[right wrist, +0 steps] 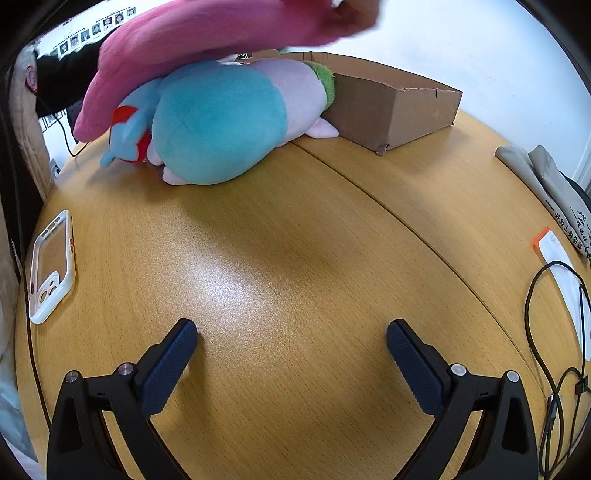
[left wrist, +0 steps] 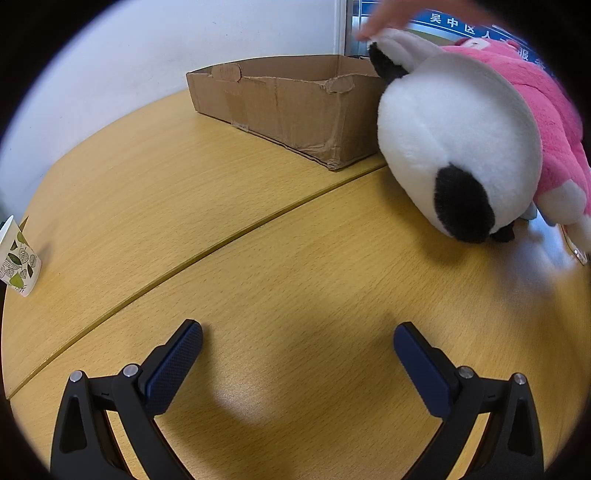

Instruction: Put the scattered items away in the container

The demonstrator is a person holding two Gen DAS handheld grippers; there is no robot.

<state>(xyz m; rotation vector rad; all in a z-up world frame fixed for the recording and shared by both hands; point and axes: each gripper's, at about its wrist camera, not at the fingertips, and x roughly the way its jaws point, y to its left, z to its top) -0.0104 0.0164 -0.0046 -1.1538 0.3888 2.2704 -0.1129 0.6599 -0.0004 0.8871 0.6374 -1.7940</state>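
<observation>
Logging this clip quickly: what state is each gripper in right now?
Left gripper: open, holding nothing, above the yellow wooden table.
Right gripper: open, holding nothing.

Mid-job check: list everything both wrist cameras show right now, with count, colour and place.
Cardboard box: one, brown, open top, far side of table by the wall.
Black-and-white plush: one, on the table right of the box in the left view.
Pink plush: one, lying over the other toys.
Teal-and-pale-pink plush: one, against the box in the right view.
Paper cup: one, white with green leaves, left table edge.
Phone case: one, white rim, clear back, left in the right view.
Cable: black, right edge.
Table: one, light wood.
Hand: one, blurred, above the plush pile.
Left gripper: fingers open, empty.
Right gripper: fingers open, empty.
</observation>
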